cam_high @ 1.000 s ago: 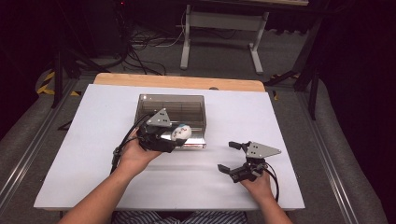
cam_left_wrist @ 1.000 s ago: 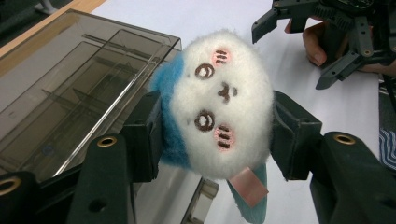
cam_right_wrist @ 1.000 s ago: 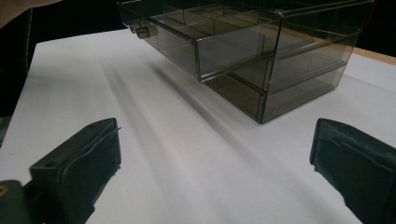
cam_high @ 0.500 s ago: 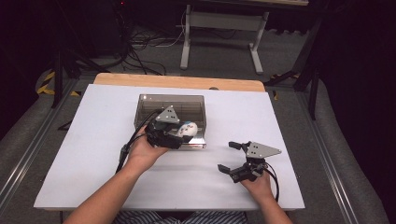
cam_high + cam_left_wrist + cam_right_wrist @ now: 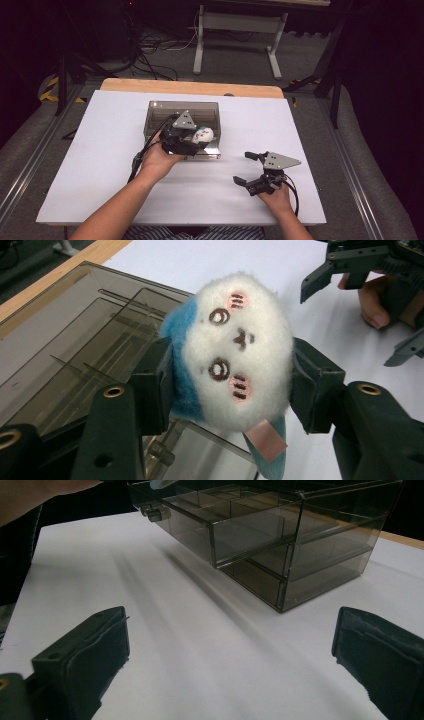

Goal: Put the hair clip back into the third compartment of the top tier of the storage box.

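A white-topped desk with a wooden far edge stands on grey floor, a white metal stand and dark cables behind it.

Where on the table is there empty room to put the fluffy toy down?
Bare white table lies left of the smoky drawer box, and more between the box and the right edge. The near strip between the two forearms is free too. It is crowded at the box's front, where the left gripper holds the plush toy, and around the right gripper.
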`<state>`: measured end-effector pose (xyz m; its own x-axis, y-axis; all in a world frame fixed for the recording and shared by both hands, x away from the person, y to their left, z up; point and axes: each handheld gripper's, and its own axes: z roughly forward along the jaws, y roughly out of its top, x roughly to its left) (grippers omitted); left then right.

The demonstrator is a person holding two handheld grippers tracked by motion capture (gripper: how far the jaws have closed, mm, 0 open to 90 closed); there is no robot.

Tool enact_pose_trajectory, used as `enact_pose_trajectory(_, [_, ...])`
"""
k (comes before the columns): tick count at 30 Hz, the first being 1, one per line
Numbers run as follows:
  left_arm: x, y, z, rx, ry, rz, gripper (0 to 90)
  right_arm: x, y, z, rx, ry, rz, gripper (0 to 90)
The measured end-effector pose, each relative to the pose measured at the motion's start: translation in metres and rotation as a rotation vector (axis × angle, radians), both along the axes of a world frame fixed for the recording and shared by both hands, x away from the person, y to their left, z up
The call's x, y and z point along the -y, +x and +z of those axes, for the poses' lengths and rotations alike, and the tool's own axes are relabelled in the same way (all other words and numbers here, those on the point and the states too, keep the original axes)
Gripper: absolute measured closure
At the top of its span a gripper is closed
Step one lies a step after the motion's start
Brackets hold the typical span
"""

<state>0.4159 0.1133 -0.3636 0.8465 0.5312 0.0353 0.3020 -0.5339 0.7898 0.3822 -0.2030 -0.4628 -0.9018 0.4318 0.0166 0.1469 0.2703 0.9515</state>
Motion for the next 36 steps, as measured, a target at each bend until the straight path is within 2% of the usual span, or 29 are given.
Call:
enact_pose_trajectory(6, [0.004,0.005,-0.002,-0.011,-0.007,-0.004,44.1,0.0,0.0,0.0,-0.001,0.001,0.0,2.4])
enact_pose_trajectory(8, [0.004,0.007,-0.002,-0.007,0.01,-0.003,44.1,0.0,0.0,0.0,-0.001,0.001,0.0,2.4])
enact_pose_trajectory(15, [0.009,0.011,-0.005,-0.008,0.021,0.021,44.1,0.0,0.0,0.0,-0.002,0.001,0.001,2.4])
enact_pose_trajectory(18, [0.013,0.013,-0.007,-0.012,0.038,0.027,44.0,0.0,0.0,0.0,-0.001,0.001,0.002,2.4])
enact_pose_trajectory(26, [0.015,0.015,-0.009,-0.03,0.035,0.024,43.9,0.0,0.0,0.0,-0.001,0.002,0.008,2.4])
enact_pose_trajectory(36, [0.018,0.01,-0.009,-0.019,0.089,0.011,43.7,0.0,0.0,0.0,-0.001,0.0,0.01,2.4])
